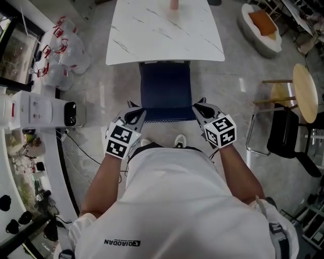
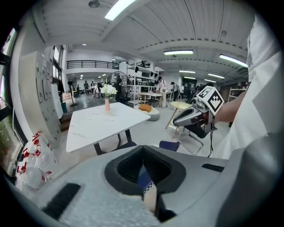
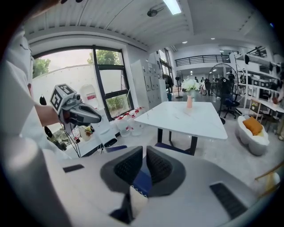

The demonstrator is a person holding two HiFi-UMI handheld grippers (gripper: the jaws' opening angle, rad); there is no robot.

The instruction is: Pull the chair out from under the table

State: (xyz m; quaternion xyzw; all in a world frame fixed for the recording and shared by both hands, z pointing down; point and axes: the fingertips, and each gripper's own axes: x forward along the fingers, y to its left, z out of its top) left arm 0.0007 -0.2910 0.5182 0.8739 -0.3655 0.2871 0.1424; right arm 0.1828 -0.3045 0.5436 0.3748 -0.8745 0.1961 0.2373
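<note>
A dark blue chair (image 1: 165,91) stands with its seat mostly out from the white marble table (image 1: 162,30), its back toward me. My left gripper (image 1: 137,112) is at the back's left corner. In the left gripper view its jaws (image 2: 143,153) are shut, with the blue back edge (image 2: 144,178) pinched low between them. My right gripper (image 1: 198,107) is at the right corner. In the right gripper view its jaws (image 3: 145,153) stand a narrow slit apart, with the blue edge (image 3: 142,181) between them.
A white dispenser (image 1: 45,111) and tied bags (image 1: 63,50) stand at the left, with cables on the floor. A wooden stool (image 1: 304,91) and a black chair (image 1: 286,134) are at the right. A pink vase (image 1: 173,4) stands on the table. My feet are just behind the chair.
</note>
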